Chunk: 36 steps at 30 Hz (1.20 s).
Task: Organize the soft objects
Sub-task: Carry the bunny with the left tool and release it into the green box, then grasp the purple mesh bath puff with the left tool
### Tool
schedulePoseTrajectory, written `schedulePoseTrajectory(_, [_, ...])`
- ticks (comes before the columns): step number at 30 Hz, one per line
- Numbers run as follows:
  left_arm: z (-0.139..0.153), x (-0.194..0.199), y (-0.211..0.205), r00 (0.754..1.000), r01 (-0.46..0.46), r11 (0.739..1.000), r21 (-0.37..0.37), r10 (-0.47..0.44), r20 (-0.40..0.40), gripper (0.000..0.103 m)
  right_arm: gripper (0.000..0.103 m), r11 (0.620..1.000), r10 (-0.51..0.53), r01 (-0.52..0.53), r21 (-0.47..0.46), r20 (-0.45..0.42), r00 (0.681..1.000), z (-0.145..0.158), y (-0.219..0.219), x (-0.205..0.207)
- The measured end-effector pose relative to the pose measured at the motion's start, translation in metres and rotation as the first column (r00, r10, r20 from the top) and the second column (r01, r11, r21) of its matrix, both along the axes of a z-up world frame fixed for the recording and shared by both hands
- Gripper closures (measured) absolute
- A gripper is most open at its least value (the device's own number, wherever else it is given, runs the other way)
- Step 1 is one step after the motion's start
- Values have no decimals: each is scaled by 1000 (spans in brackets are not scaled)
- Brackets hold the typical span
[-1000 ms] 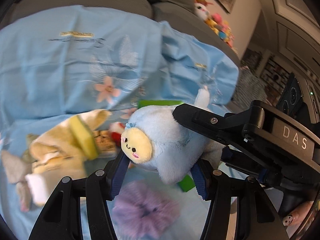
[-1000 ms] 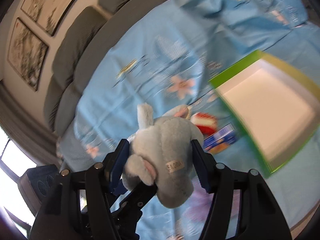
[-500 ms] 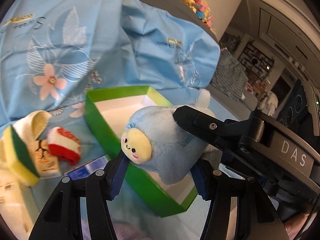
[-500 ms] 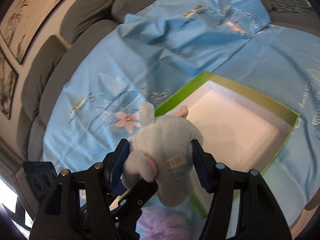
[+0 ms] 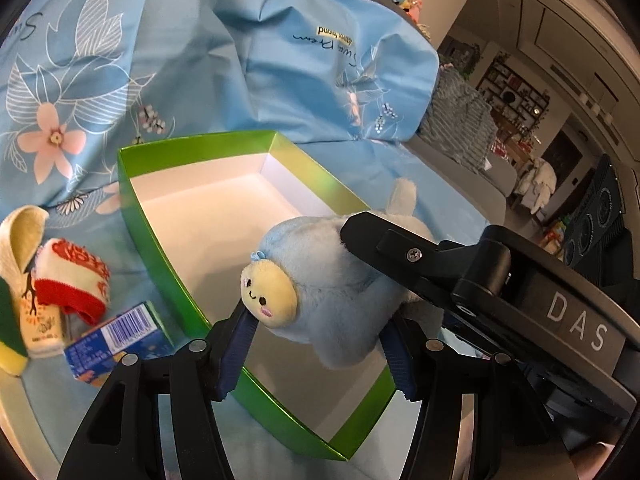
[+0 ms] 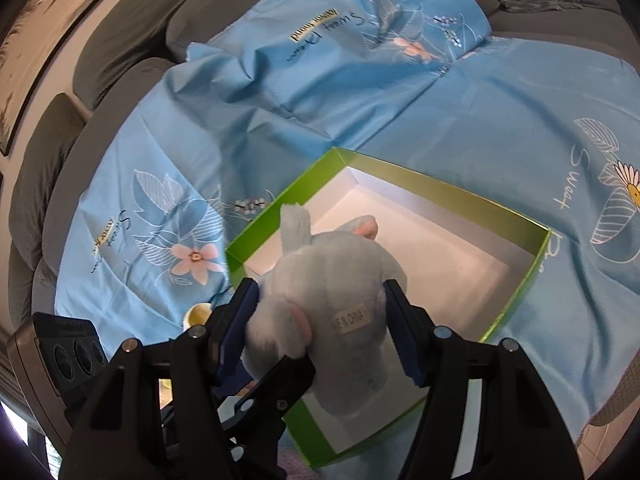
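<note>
A light-blue fabric sheet printed with pink flowers and white leaf outlines covers the grey upholstered sofa and carries the objects. Directly on the sheet rests an open rectangular cardboard box, green outside and white inside. Beside its left wall lie a red-and-white rolled sock, a blue carton with a barcode and a cream-and-yellow soft item.

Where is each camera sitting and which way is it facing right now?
Left wrist: rides the left gripper, looking down its fingers at the plush toy face-on over the green box; the right gripper crosses in.
Right wrist: rides the right gripper, seeing the toy's back.
Shared: toy, box, blue sheet.
</note>
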<state>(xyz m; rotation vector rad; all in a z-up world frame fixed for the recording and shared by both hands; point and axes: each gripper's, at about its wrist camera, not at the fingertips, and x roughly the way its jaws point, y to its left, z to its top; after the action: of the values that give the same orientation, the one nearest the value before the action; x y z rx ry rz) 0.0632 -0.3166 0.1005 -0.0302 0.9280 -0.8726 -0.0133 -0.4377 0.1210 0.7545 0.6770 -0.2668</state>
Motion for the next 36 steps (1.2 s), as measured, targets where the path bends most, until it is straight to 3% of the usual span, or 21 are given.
schedulePoseTrajectory(3, [1, -5, -1, 999, -11, 999, 40, 9, 41, 43, 34, 1000, -1, 1, 1, -10, 1000, -2, -1, 0])
schedulePoseTrajectory(6, [6, -10, 3, 997, -25, 998, 56, 20, 78, 43, 20, 1000, 0, 0, -26, -8, 1000, 2, 2, -1])
schedulePoseTrajectory(8, [13, -13, 12, 996, -34, 999, 37, 31, 84, 34, 14, 998, -6, 6, -67, -3, 1000, 8, 8, -3])
schedulePoseTrajectory(10, [19, -16, 21, 995, -48, 998, 35, 45, 84, 27, 13, 995, -8, 9, -98, 4, 1000, 14, 12, -5])
schedulePoseTrajectory(19, [42, -42, 92, 977, -191, 979, 64, 183, 109, 26, 8, 982, 61, -56, -179, 23, 998, 33, 46, -19])
schedulePoseTrajectory(27, [24, -66, 160, 944, -328, 935, 133, 320, 78, 26, 8, 956, 211, -218, -196, -54, 976, 32, 91, -21])
schedulePoseTrajectory(36, [-7, -89, 200, 921, -379, 919, 105, 386, -50, 26, 8, 913, 345, -370, -171, -160, 925, 18, 137, -35])
